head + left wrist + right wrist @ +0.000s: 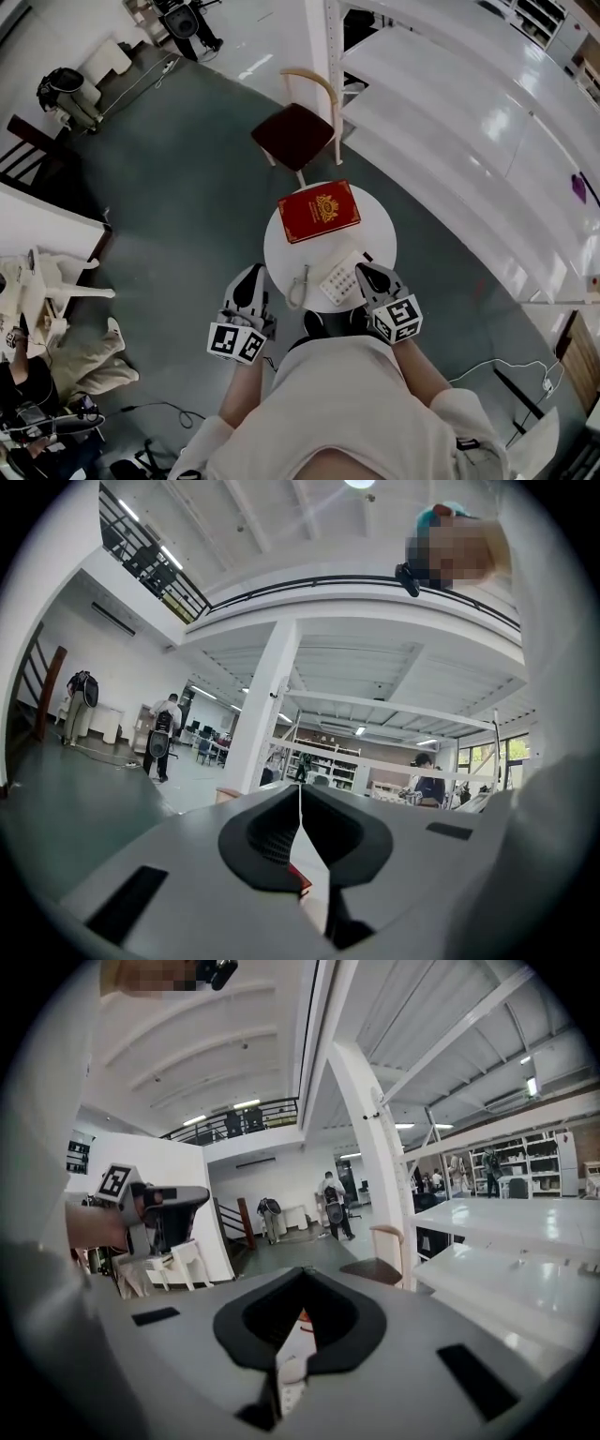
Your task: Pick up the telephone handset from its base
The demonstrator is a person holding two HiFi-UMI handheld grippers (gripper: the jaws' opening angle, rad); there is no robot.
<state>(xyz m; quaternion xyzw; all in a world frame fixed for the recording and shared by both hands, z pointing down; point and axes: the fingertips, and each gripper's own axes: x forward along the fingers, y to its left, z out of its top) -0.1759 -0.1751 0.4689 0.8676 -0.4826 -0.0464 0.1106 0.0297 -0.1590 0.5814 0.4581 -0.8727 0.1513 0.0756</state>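
A small round white desk (375, 225) stands in front of the person, with a red book (319, 211) lying on its far half. On the near half sits the white telephone base (342, 278), keypad up. The handset (300, 286) lies just left of the keypad, on the desk's near left part; whether it rests in its cradle I cannot tell.

The right gripper (370, 270) hangs over the near right edge of the base, tilted a little downward. Its fingers (342, 1321) are pressed together with nothing between them. The left gripper (249, 276) is held level just off the desk's left rim, apart from the handset, and its fingers (267, 836) also meet tip to tip, empty.

Beyond the desk stand a wooden chair (295, 131) and long white shelves (450, 112)
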